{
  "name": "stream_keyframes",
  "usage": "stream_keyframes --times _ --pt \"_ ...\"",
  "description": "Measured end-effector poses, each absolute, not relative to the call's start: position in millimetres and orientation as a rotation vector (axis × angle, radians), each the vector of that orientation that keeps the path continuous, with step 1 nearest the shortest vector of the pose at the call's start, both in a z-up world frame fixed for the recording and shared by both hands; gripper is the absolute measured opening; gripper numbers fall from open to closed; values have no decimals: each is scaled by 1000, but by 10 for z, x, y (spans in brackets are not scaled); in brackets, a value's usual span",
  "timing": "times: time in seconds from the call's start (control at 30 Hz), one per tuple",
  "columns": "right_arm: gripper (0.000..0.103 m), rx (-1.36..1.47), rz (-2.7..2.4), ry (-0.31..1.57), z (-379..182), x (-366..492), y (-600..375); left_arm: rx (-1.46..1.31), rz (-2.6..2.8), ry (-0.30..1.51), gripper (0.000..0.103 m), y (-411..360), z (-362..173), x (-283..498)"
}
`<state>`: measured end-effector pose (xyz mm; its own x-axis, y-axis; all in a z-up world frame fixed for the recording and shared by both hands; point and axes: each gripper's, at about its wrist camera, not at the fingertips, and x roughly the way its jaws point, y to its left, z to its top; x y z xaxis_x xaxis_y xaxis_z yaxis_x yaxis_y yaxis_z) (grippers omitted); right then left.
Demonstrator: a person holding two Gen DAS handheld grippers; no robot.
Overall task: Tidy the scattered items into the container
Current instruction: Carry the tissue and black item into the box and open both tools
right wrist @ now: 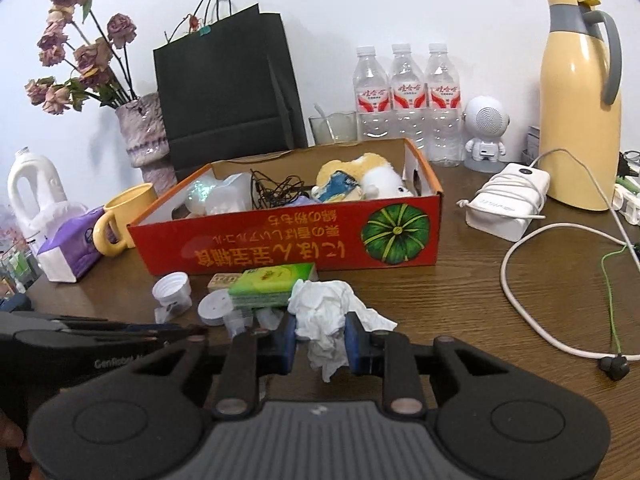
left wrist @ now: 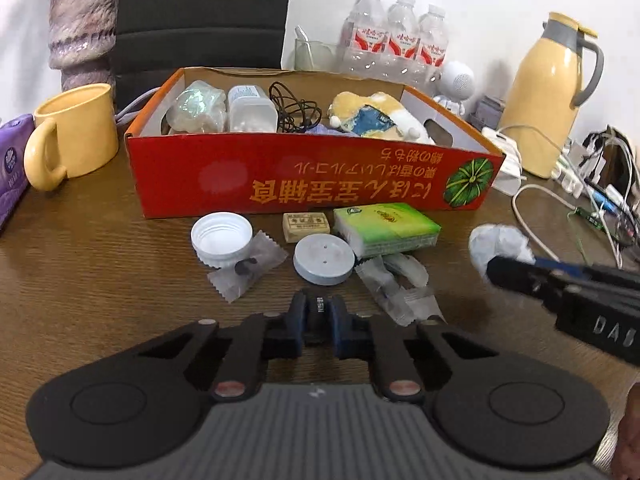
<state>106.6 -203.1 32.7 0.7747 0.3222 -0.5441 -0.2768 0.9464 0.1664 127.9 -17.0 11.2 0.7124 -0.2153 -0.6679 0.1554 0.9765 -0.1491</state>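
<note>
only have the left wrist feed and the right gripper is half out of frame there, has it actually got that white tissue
observer: yes. In the right wrist view the crumpled tissue sits clamped between the blue fingers of the right gripper.
operator: anything loose off to its right that i cant see
observer: a black earbud on a thin green cable lies on the table, right of that gripper and apart from it.
operator: and past the mug on the far left
observer: a white plastic jug stands behind the purple tissue pack.
</note>
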Motion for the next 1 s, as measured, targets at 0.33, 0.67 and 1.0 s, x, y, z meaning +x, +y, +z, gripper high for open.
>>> stream_keyframes --times 0.33,0.67,1.0 --pt "23 26 368 531 458 688 -1920 -77 -111 568 10 -103 421 600" --pt "23 -51 404 335 589 -326 -1877 -23 16 311 10 -138 609 -527" --pt "24 -39 404 264 672 -827 -1913 -16 -22 254 11 -248 654 -900"
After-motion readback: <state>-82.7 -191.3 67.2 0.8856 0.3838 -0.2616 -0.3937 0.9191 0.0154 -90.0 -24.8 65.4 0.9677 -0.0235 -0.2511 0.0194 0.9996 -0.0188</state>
